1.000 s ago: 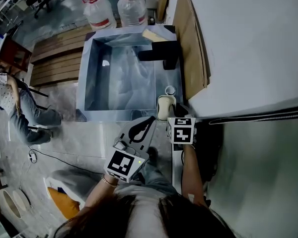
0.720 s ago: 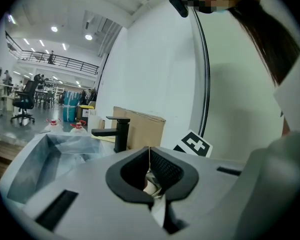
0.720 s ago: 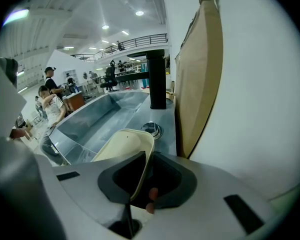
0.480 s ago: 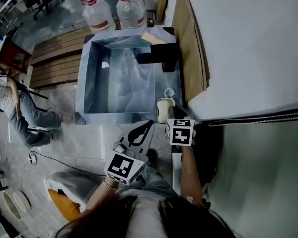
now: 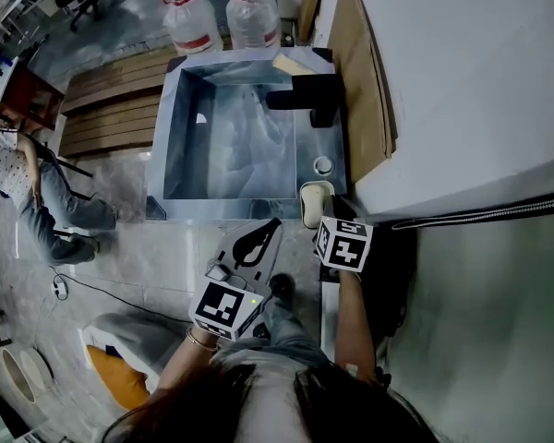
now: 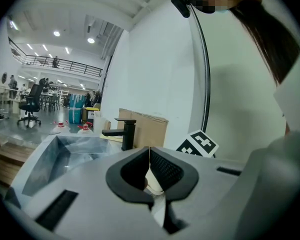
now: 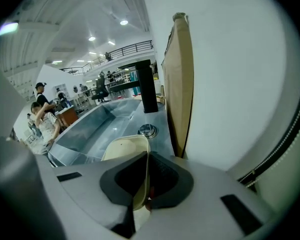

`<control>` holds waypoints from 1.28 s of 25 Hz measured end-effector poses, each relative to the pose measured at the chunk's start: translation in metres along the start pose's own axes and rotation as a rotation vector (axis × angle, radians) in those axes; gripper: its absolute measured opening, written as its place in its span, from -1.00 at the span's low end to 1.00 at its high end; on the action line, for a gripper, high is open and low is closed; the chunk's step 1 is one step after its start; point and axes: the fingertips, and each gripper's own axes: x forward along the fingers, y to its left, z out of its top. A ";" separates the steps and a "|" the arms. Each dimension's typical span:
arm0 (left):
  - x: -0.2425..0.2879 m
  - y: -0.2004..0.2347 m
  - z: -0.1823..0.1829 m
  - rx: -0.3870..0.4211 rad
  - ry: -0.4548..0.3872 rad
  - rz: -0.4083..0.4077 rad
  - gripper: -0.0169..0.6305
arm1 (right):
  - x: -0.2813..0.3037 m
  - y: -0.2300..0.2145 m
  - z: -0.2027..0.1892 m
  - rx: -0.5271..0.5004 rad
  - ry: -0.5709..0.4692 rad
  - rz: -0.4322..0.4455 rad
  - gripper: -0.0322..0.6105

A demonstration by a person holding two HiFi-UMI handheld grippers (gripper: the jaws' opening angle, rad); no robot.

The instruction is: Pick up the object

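A cream-coloured shallow dish is at the near right corner of the steel sink, on or just over its rim; I cannot tell which. My right gripper is shut on the dish's near edge. The right gripper view shows the dish pinched between the closed jaws of the right gripper. My left gripper hovers just left of it, in front of the sink, shut and holding nothing. In the left gripper view the left gripper has its tips together.
A black faucet and a round metal knob stand on the sink's right rim. A cardboard sheet leans against the white wall beside it. Two water bottles and a wooden pallet lie beyond. A person sits at left.
The right gripper stays shut on the dish and has shifted slightly toward me with it. The left gripper has barely moved. The head view has drifted a little.
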 end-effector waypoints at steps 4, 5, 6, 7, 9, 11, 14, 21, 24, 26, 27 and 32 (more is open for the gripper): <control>-0.012 -0.003 -0.002 -0.018 0.009 0.010 -0.92 | -0.015 0.002 0.003 0.027 -0.027 0.000 -0.79; -0.015 -0.004 -0.001 -0.009 0.000 0.007 -0.92 | -0.019 0.003 0.005 0.032 -0.036 0.000 -0.79; -0.018 -0.005 0.002 0.005 -0.012 0.003 -0.92 | -0.024 0.004 0.007 0.037 -0.045 0.001 -0.79; -0.021 -0.006 0.004 0.016 -0.023 0.000 -0.92 | -0.029 0.005 0.008 0.042 -0.053 0.001 -0.79; -0.028 -0.009 0.006 0.019 -0.029 0.000 -0.92 | -0.039 0.007 0.010 0.051 -0.069 0.002 -0.79; -0.035 -0.011 0.006 0.009 -0.025 0.006 -0.92 | -0.048 0.010 0.013 0.056 -0.085 0.003 -0.79; -0.045 -0.014 0.010 0.020 -0.038 0.006 -0.92 | -0.064 0.014 0.016 0.065 -0.110 0.004 -0.79; -0.072 -0.025 0.023 0.070 -0.085 -0.006 -0.92 | -0.104 0.030 0.022 0.066 -0.175 0.009 -0.79; -0.083 -0.030 0.026 0.081 -0.097 -0.007 -0.92 | -0.122 0.037 0.022 0.063 -0.199 0.010 -0.79; -0.092 -0.034 0.030 0.088 -0.108 -0.008 -0.92 | -0.135 0.041 0.022 0.060 -0.215 0.010 -0.79; -0.096 -0.036 0.032 0.090 -0.114 -0.007 -0.92 | -0.142 0.043 0.023 0.060 -0.223 0.011 -0.79; -0.116 -0.046 0.036 0.089 -0.132 -0.005 -0.92 | -0.173 0.054 0.023 0.063 -0.262 0.021 -0.79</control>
